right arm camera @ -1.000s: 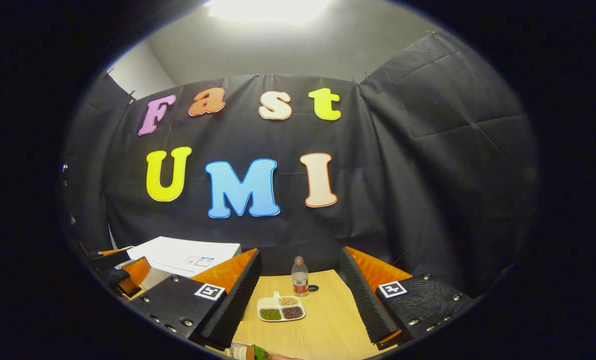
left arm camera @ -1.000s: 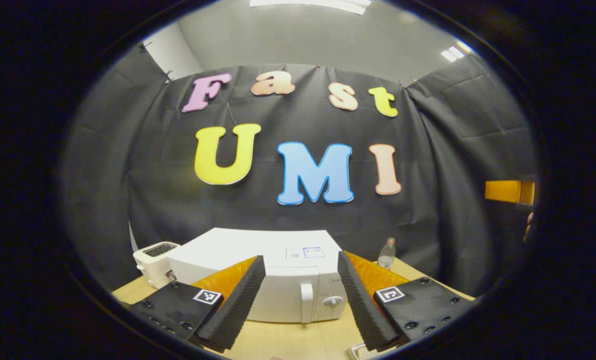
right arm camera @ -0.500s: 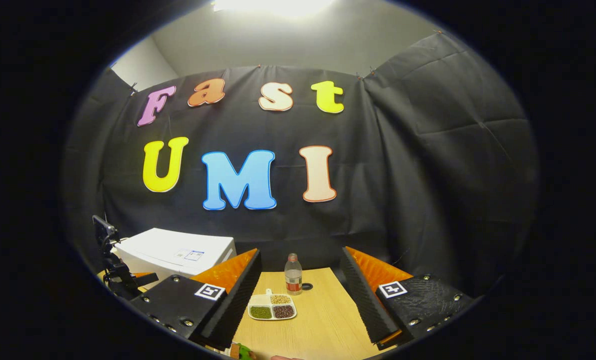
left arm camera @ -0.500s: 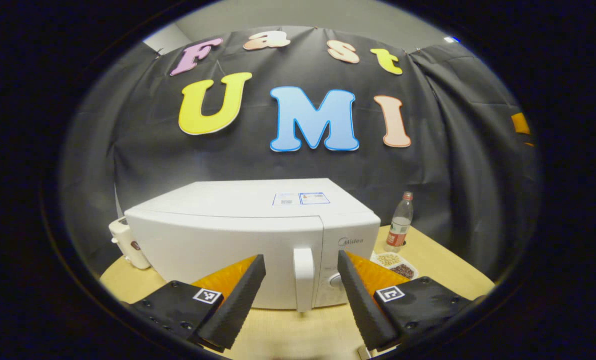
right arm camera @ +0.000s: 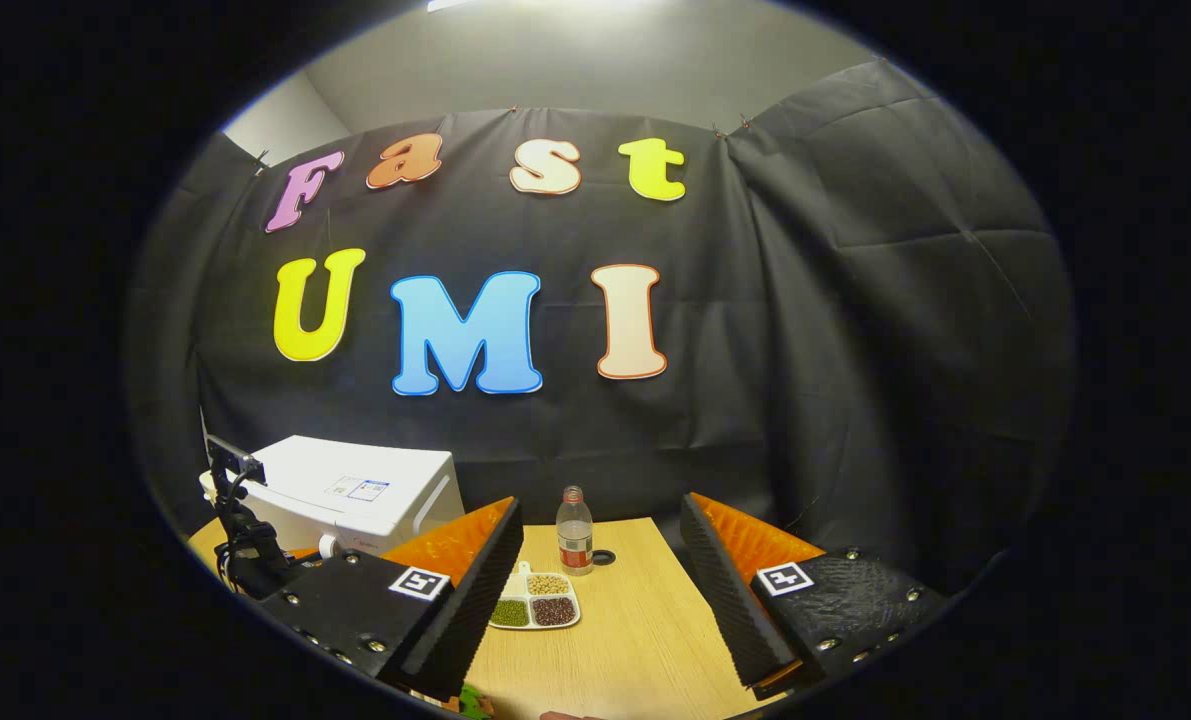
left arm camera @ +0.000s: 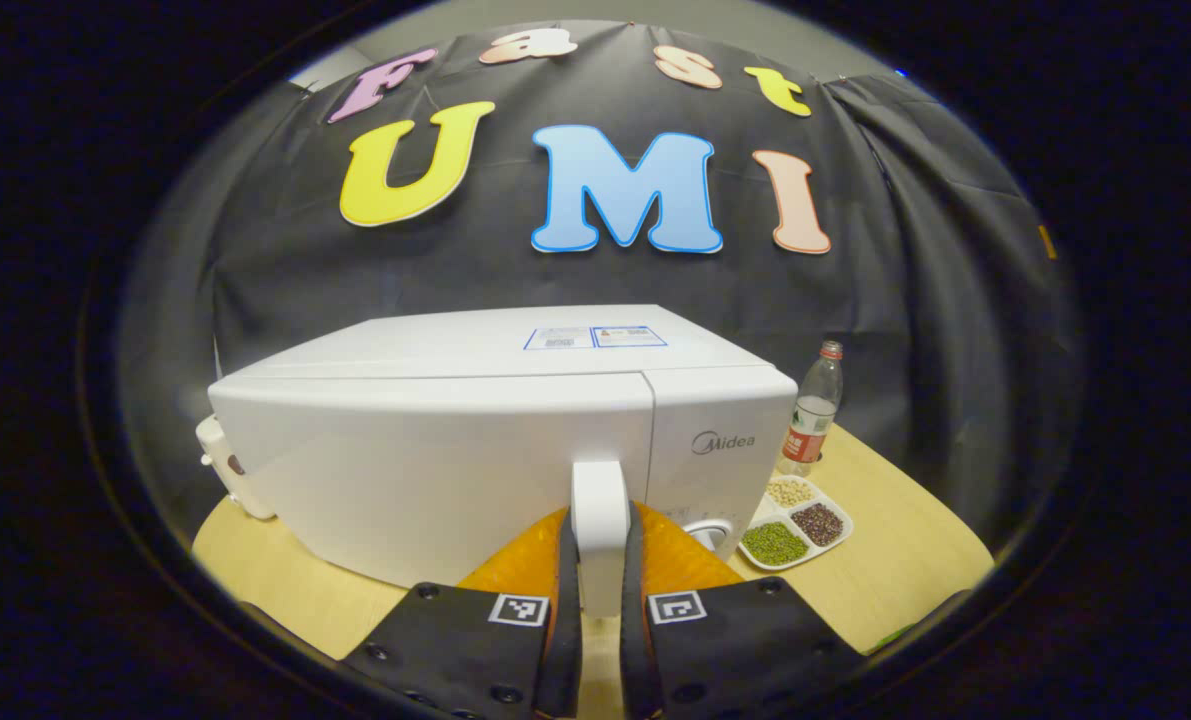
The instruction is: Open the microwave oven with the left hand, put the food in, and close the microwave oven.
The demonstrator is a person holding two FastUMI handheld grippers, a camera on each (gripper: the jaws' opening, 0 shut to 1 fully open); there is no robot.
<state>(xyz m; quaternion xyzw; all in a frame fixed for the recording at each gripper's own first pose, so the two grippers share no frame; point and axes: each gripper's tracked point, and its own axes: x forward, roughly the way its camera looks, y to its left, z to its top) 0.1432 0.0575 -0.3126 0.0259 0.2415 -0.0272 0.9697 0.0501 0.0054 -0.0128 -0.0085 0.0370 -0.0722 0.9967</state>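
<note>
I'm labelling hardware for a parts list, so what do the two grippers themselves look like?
Each gripper, left and right, has two wedge-shaped fingers with ribbed inner faces, mounted on black bolted plates. Every plate carries a small square black-and-white marker.

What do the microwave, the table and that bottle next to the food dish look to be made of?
Microwave: smooth white casing, probably painted metal or plastic, with a soft sheen; its handle looks like plastic. Table: pale wood or wood-look laminate, with visible grain lines. Bottle: clear and see-through with a coloured cap, likely thin plastic.
</note>
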